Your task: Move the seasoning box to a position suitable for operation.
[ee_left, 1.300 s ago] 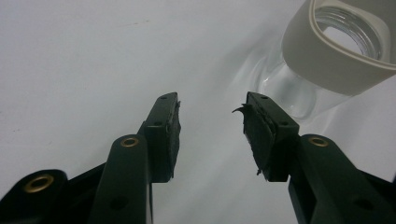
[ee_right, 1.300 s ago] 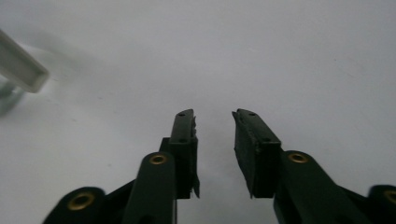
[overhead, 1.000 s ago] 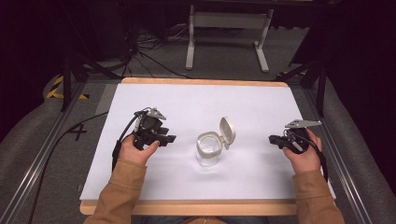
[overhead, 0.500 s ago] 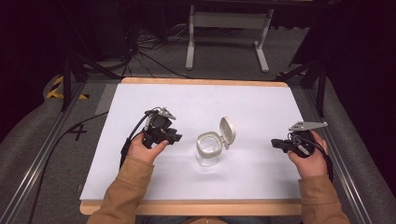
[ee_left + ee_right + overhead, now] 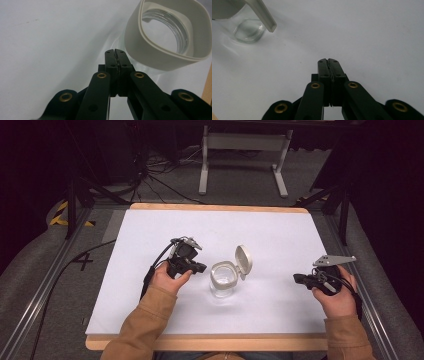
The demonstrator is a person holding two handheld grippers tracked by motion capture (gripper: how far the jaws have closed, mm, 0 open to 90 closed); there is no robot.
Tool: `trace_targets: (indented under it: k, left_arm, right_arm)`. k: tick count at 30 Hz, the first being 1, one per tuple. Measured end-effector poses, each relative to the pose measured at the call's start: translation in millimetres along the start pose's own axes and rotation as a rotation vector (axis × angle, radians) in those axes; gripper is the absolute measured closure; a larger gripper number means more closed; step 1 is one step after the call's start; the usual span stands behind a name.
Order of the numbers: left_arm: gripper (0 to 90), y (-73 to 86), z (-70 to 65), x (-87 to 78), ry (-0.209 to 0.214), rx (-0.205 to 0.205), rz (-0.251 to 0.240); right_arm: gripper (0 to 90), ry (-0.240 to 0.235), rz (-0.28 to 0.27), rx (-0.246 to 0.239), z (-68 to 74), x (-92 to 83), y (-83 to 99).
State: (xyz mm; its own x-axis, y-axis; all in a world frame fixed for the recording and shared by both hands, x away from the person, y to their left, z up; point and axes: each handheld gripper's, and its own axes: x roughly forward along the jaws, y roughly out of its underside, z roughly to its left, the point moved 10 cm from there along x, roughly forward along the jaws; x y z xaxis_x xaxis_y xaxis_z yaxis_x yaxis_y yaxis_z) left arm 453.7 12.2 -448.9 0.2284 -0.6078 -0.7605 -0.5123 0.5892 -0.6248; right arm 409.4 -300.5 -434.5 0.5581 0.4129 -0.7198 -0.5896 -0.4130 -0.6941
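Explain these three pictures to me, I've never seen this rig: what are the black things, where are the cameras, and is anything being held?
A person holds a hand-held tool in each hand: the left tool and the right tool. One camera looks down from above; two more ride on the tools, looking along their black jaws. Both pairs of jaws are shut and hold nothing. On the white table stands a clear glass jar with its beige hinged lid flipped open. The left tool's tip is close beside the jar; the right one is well off to the side.

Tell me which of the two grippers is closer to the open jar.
The left gripper. It sits right beside the glass jar with its flipped-up lid, jaws shut, while the right gripper rests well off toward the table's right edge.
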Motion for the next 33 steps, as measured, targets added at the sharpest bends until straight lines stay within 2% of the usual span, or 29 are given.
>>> trace_targets:
  k: [4, 6, 12, 18, 25, 33]
  left_arm:
    - [89.6, -2.8, -0.3, 7.2, -0.020, 0.014, 0.015]
    - [89.6, -3.7, -0.1, 10.5, -0.019, 0.021, 0.016]
    - [89.7, -3.4, -1.5, 18.6, 0.002, 0.029, 0.031]
    - [89.8, -2.7, -3.9, 19.1, 0.013, 0.047, 0.048]
    - [89.5, -1.0, -4.7, 20.3, 0.015, 0.038, 0.052]
    - [89.5, 2.7, -8.2, 18.7, 0.022, 0.048, 0.066]
  right_arm:
    - [89.6, -0.006, -0.011, -0.005, 1.7, -5.0, 1.4]
    - [89.6, -0.004, -0.021, -0.020, 0.7, -8.2, 1.7]
    - [89.6, -0.001, -0.027, -0.017, -1.7, -14.2, 4.8]
    - [89.5, -0.004, -0.029, -0.020, -0.7, -14.4, 5.0]
    - [89.5, -0.012, -0.033, -0.023, 0.0, -14.2, 3.7]
    - [89.4, -0.030, -0.044, -0.025, 3.2, -11.6, -1.2]
